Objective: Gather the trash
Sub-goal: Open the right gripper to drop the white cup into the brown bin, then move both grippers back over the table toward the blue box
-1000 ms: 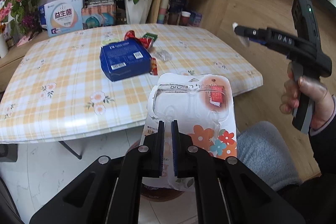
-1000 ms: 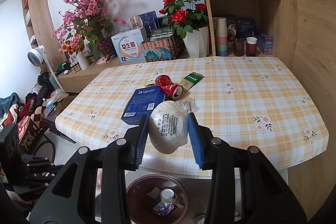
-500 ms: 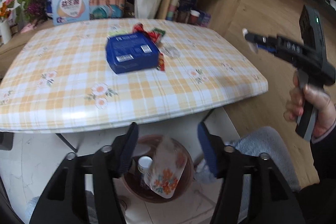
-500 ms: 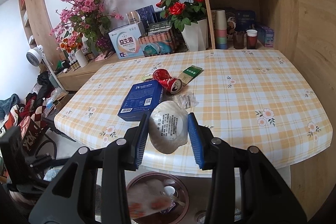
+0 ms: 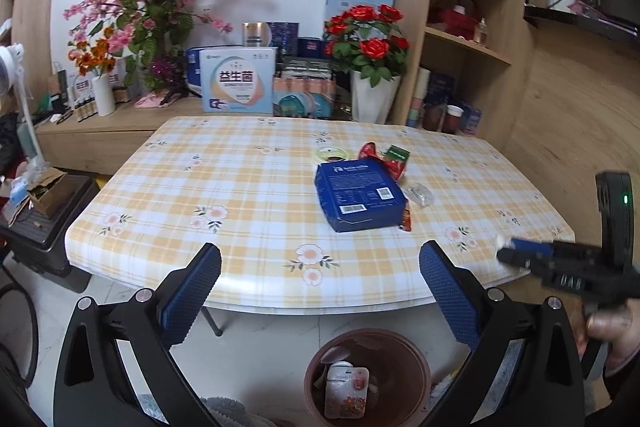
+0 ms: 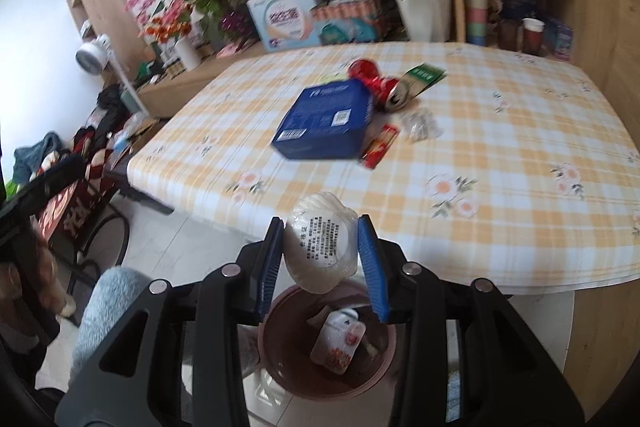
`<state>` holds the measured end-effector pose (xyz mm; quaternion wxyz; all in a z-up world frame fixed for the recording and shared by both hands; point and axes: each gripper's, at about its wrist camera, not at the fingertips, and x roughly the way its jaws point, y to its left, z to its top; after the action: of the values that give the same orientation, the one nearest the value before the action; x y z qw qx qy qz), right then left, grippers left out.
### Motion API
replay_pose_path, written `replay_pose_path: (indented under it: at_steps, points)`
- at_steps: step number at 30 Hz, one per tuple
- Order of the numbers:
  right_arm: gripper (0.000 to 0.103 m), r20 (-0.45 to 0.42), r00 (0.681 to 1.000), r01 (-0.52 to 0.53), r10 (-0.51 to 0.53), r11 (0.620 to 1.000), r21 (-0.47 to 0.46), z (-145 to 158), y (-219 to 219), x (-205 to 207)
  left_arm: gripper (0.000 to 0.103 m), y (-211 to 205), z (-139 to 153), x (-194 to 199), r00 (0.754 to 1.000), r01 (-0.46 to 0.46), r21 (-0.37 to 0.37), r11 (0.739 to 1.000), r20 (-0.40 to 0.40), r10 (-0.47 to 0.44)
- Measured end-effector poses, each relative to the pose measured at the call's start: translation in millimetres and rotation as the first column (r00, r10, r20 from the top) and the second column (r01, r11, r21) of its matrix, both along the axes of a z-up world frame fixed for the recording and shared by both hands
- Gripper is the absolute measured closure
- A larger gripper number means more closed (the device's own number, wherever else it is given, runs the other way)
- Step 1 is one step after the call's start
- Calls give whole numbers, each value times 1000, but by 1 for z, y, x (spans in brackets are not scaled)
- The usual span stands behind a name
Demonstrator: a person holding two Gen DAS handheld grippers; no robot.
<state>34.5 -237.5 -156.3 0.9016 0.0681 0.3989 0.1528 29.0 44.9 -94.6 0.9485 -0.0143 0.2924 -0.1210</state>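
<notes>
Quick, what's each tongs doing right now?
Left tongs: wide open, just been opening, nothing between them.
Right tongs: closed on the white round plastic-wrapped packet.

Your counter (image 5: 248, 187) wore a glossy, smooth plastic cloth. The blue box (image 5: 360, 195) looked like matt cardboard, the crushed can (image 6: 380, 85) shiny metal. Your right claw (image 6: 322, 255) had ribbed blue pads around a white crinkly plastic packet (image 6: 322, 247); the bin (image 6: 276, 367) was smooth brown plastic.

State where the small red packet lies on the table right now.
In the right wrist view the small red packet lies flat on the table, against the blue box's right near corner, left of the crumpled clear wrapper.
</notes>
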Motion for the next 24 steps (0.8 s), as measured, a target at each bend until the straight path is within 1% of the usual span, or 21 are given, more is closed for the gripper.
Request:
replay_pose_path:
  at_steps: [4,8,9,10,11,12,16,19,24]
  points:
    - [63,-36,998,-60,59,998,-11,-11,23,-3,6,9,-2,1,999,-32,-4,999,-7,32]
    - [61,-60,994,-92,91,996,-17,-15,34,-1,6,15,-5,-2,999,-42,-8,999,-15,42]
    - [57,-64,993,-99,97,995,-28,-16,37,-1,6,16,-6,-2,999,-41,-9,999,-17,41]
    - [39,-58,994,-97,95,995,-37,-16,38,-2,6,16,-6,-2,999,-41,-10,999,-18,40]
    - [24,-40,996,-87,86,995,-44,-14,38,-3,6,17,-7,-2,999,-43,-10,999,-19,42]
    - [20,-20,997,-78,77,996,-44,-11,37,-4,6,18,-8,-2,999,-43,-10,999,-19,43]
    - [11,8,1000,-26,26,998,-57,-4,24,-1,6,18,-11,-2,999,-46,-11,999,-27,46]
    - [8,4,1000,13,-12,998,-63,-5,12,3,6,19,-14,-1,998,-46,-15,999,-36,45]
    - [6,19,996,91,-90,990,-110,-5,-6,10,6,15,-19,2,998,-40,2,999,-46,40]
